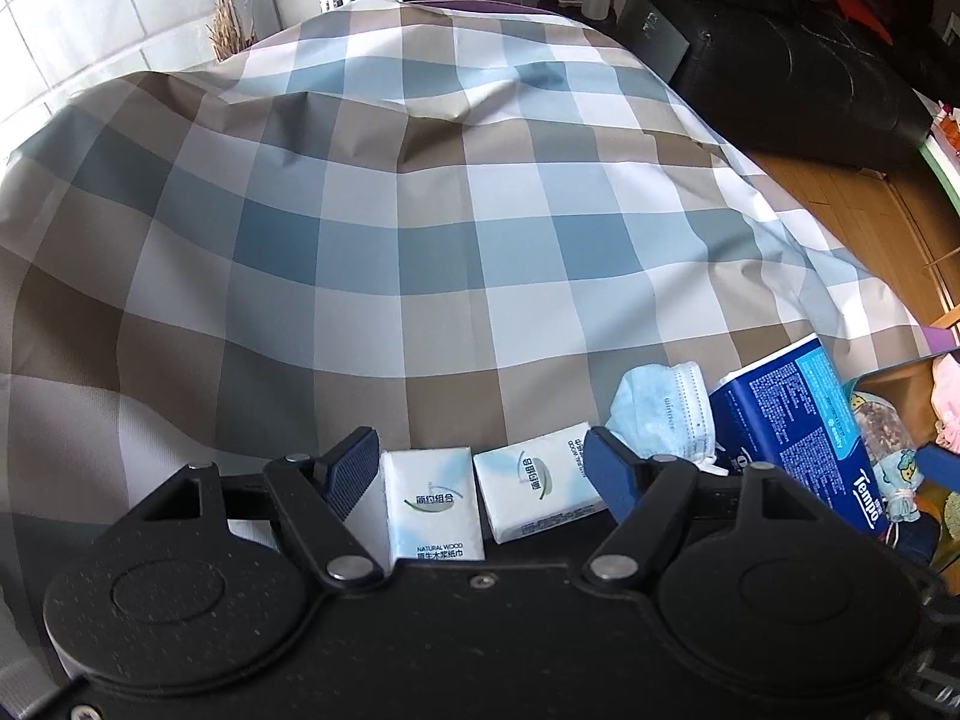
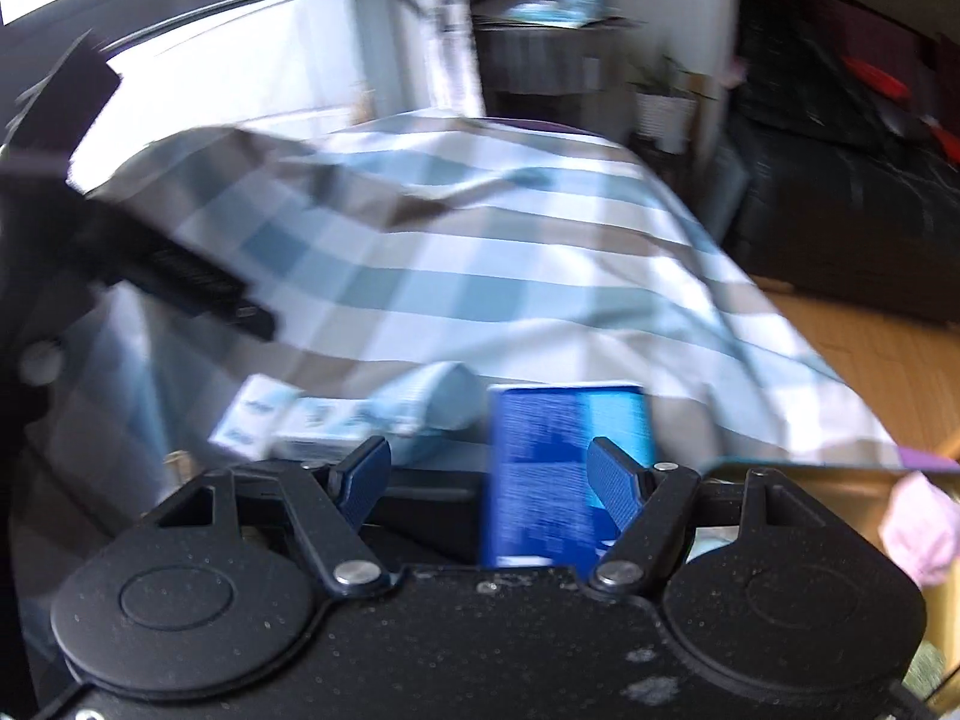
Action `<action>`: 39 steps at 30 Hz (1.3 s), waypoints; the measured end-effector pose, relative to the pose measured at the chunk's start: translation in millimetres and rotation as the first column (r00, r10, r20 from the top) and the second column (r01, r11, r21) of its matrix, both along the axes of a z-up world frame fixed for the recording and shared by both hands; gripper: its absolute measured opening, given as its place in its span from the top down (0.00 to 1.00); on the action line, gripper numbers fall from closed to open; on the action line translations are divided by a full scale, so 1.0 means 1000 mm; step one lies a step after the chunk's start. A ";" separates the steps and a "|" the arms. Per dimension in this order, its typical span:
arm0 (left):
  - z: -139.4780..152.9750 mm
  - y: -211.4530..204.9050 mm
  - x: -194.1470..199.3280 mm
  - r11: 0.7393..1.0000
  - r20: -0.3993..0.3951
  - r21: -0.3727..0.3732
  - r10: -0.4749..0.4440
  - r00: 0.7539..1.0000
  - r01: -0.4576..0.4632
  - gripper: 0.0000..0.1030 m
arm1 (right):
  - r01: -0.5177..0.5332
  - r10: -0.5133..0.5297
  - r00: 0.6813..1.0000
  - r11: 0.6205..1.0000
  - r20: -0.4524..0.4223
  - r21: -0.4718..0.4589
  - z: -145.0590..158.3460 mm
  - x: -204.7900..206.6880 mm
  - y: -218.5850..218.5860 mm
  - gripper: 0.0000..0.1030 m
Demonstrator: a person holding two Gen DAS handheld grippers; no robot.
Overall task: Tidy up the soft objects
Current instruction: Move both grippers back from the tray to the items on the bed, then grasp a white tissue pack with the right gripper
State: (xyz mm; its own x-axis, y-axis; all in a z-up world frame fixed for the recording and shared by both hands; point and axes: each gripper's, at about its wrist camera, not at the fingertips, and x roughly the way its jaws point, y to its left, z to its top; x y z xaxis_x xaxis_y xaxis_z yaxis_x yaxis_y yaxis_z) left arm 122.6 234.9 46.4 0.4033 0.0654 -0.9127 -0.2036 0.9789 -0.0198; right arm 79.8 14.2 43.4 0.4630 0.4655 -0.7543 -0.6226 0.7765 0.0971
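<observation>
Tissue packs, two small white ones, [image 1: 435, 501] and [image 1: 537, 489], lie side by side on the bed [image 1: 420, 276], right between the spread fingers of the left tool [image 1: 480, 468]; neither pad presses on them, so nothing is pinched there. At about 2 o'clock from the packs a pale blue mask [image 1: 663, 414] lies crumpled, touching the big blue Tempo pack [image 1: 798, 426] beyond it at 3 o'clock. These four soft things look already lined up along the near edge of the bed, so I judge the sorting well under way.

Through the right wrist view, the right tool [image 2: 489, 468] also stands spread, with the Tempo pack [image 2: 564, 468] between its fingers, close against the right one. Whether that pad presses on it I cannot tell; the other pad is clearly off it.

At the far right a patterned pouch [image 1: 888, 456] and something pink [image 1: 948, 414] sit off the bed edge, cut by the frame; they may still need placing.

The right view is badly smeared, so the small packs and mask there are only pale shapes. The dark shape at 9 o'clock in it is probably the left tool, though I can't be sure. The far bed is bare checked cloth.
</observation>
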 end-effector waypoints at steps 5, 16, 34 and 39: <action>0.013 0.016 -0.010 0.995 0.053 -0.064 0.075 0.996 -0.071 0.32 | -0.127 0.128 0.991 0.992 0.030 -0.024 -0.006 -0.023 0.055 0.30; 0.029 0.026 -0.021 0.984 0.108 -0.142 0.122 0.987 -0.107 0.31 | -0.205 0.205 0.979 0.976 -0.017 -0.066 -0.048 -0.007 0.129 0.30; 0.033 0.026 -0.027 0.982 0.113 -0.159 0.125 0.986 -0.106 0.31 | -0.179 0.165 0.983 0.958 -0.079 -0.222 -0.114 0.015 0.174 0.30; 0.031 0.025 -0.027 0.983 0.108 -0.150 0.126 0.986 -0.109 0.31 | -0.170 0.155 0.984 0.960 -0.084 -0.221 -0.115 0.020 0.180 0.28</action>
State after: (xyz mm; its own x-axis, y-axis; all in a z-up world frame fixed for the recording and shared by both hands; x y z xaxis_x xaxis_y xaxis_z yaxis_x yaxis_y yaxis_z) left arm 95.3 260.1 77.6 0.5046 -0.0091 -0.8633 -0.3054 0.9334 -0.1883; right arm 99.8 194.1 -71.6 0.3415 0.3440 -0.8747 -0.7405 0.6715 -0.0251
